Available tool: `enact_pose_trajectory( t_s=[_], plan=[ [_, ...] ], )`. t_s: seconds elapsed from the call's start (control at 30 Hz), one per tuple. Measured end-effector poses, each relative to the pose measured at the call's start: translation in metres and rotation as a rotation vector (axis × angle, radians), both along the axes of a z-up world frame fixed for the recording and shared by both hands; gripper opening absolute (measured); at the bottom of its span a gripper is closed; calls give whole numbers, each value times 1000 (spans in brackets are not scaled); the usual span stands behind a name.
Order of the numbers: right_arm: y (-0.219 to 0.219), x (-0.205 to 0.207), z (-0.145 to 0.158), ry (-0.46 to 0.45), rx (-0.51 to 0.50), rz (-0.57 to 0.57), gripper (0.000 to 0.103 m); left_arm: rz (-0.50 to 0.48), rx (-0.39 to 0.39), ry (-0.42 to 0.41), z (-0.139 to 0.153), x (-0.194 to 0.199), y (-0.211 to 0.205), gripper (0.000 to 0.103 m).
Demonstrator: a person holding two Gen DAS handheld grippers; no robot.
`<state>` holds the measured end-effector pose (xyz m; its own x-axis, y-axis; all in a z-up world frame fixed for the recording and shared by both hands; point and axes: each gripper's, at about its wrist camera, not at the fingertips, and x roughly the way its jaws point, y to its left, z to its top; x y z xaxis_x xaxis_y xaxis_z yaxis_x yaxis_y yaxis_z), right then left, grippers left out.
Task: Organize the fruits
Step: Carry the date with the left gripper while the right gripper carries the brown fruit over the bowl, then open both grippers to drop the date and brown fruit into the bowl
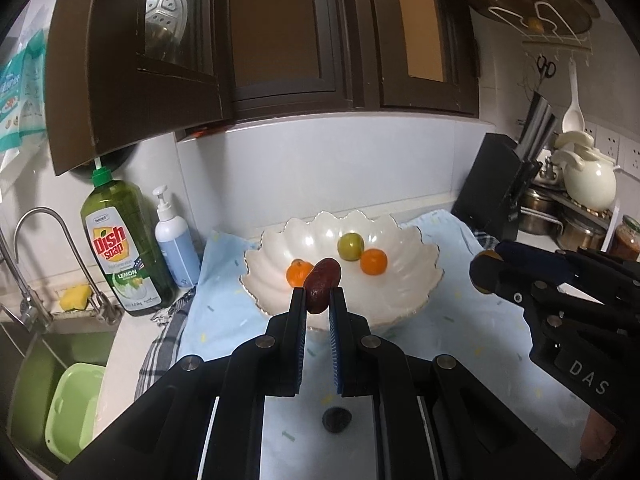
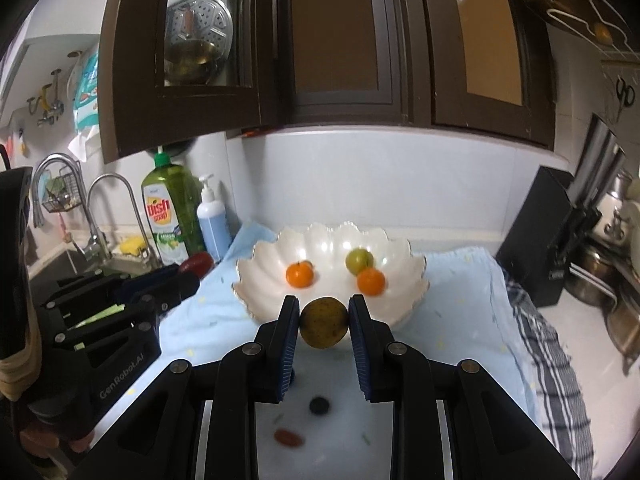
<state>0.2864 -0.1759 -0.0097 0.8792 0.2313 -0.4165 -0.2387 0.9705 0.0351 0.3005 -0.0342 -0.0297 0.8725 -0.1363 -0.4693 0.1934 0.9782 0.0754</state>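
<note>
A white scalloped bowl (image 1: 408,280) (image 2: 260,280) stands on a light blue cloth and holds two small oranges (image 1: 299,272) (image 1: 374,261) and a green fruit (image 1: 350,245). My left gripper (image 1: 318,290) is shut on a dark red date (image 1: 323,284), held just in front of the bowl's near rim. My right gripper (image 2: 324,304) is shut on a brownish-yellow round fruit (image 2: 324,322), also held before the bowl's near rim. A dark small fruit (image 1: 337,420) (image 2: 319,405) and a red date (image 2: 287,437) lie on the cloth below the grippers.
A sink (image 1: 60,360) with a tap, a green dish soap bottle (image 1: 120,248) and a blue pump bottle (image 1: 176,244) stand to the left. A black knife block (image 1: 496,196), pots and a jar stand at the right. Dark wall cabinets (image 1: 280,40) hang overhead.
</note>
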Motion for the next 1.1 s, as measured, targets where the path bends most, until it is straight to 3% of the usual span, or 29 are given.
enact_pose_trajectory(
  t_s=[0.53, 1.1],
  plan=[
    [-4, 68, 9, -39, 10, 22, 27, 13, 10, -43, 10, 57, -6, 13],
    [-8, 142, -20, 43, 2, 27, 27, -6, 20, 59, -23, 128, -21, 13]
  ],
)
